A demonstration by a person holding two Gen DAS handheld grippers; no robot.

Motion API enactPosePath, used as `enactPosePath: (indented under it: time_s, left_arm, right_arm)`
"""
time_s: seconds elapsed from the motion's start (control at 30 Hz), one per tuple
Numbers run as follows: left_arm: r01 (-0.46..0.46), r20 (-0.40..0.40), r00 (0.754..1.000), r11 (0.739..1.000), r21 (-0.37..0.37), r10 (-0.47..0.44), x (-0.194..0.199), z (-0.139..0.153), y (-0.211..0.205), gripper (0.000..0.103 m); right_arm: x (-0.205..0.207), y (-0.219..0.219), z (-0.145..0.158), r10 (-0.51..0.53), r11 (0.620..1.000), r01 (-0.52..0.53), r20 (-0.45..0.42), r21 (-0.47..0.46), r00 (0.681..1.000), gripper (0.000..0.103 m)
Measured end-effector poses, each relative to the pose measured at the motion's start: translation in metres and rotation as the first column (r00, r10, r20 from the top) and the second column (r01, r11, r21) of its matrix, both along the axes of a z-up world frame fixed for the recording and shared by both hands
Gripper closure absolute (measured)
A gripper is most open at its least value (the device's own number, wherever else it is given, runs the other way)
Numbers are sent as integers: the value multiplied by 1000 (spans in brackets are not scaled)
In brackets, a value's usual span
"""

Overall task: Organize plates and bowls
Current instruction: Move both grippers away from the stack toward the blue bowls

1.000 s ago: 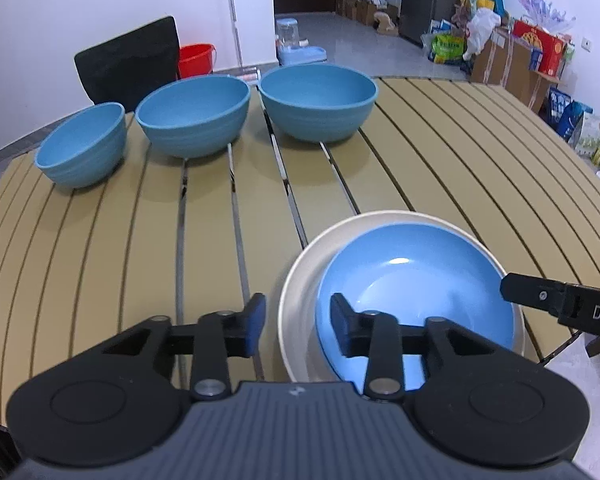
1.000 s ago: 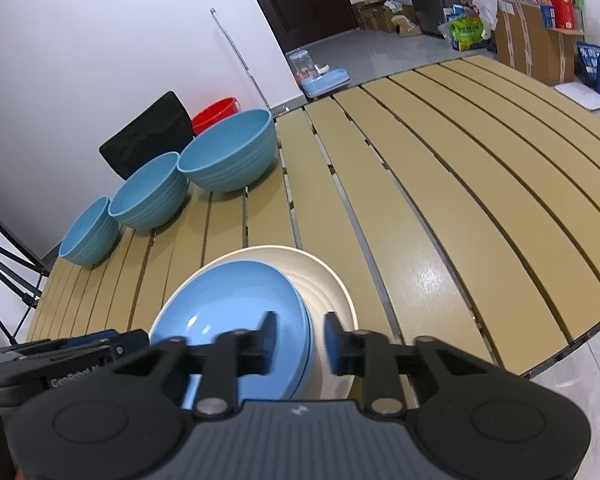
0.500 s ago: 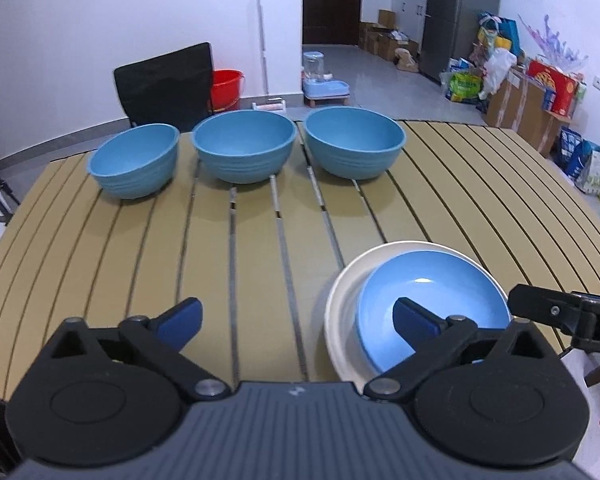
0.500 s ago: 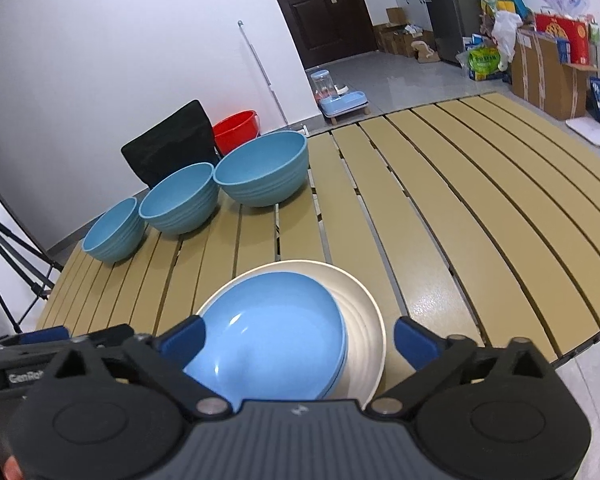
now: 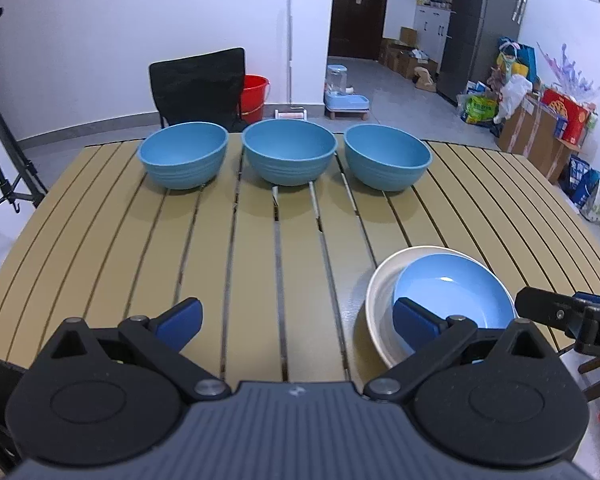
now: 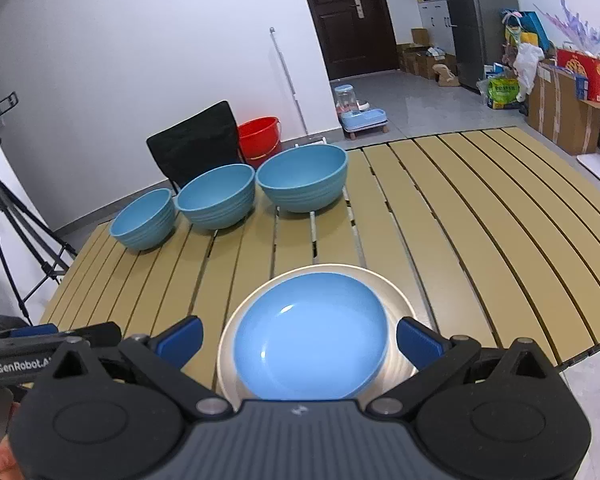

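Note:
A blue plate [image 6: 310, 346] rests inside a larger cream plate [image 6: 402, 302] near the front edge of the slatted table [image 6: 480, 240]. Three blue bowls stand in a row at the back: a small bowl [image 5: 182, 154], a middle bowl [image 5: 289, 156] and a right bowl [image 5: 387, 158]. My left gripper [image 5: 296, 322] hangs open above the table, left of the plates [image 5: 452, 292], nothing between its fingers. My right gripper [image 6: 298, 338] is open above the stacked plates, its pads apart from them.
A black chair [image 5: 198, 80] and a red bucket [image 5: 254, 92] stand behind the table. A tripod [image 6: 16, 232] is at the left. Boxes and bags [image 5: 540, 124] crowd the floor at the right. The right side of the table is bare slats.
Both grippers went from nearly shut to wide open and drew back and up from the plates. The stacked plates stayed on the table.

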State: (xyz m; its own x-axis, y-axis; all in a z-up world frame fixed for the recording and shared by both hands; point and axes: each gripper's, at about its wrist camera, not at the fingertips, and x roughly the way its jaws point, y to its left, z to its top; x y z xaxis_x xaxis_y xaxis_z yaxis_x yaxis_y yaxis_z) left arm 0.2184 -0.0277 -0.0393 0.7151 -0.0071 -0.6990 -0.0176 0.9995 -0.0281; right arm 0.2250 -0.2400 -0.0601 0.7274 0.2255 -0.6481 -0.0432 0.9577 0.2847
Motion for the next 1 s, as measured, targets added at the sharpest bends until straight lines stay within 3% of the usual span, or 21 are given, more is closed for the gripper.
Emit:
enactPosePath:
  time_s: [0.5, 1.0]
  left_arm:
    - [-117, 30, 992, 992, -41, 119, -19, 17, 65, 0]
    - [-223, -4, 975, 974, -31, 223, 39, 17, 140, 0]
  right_arm:
    - [-1, 51, 21, 98, 994, -97, 19, -48, 995, 0]
    - [83, 120, 39, 200, 978, -199, 10, -68, 980, 0]
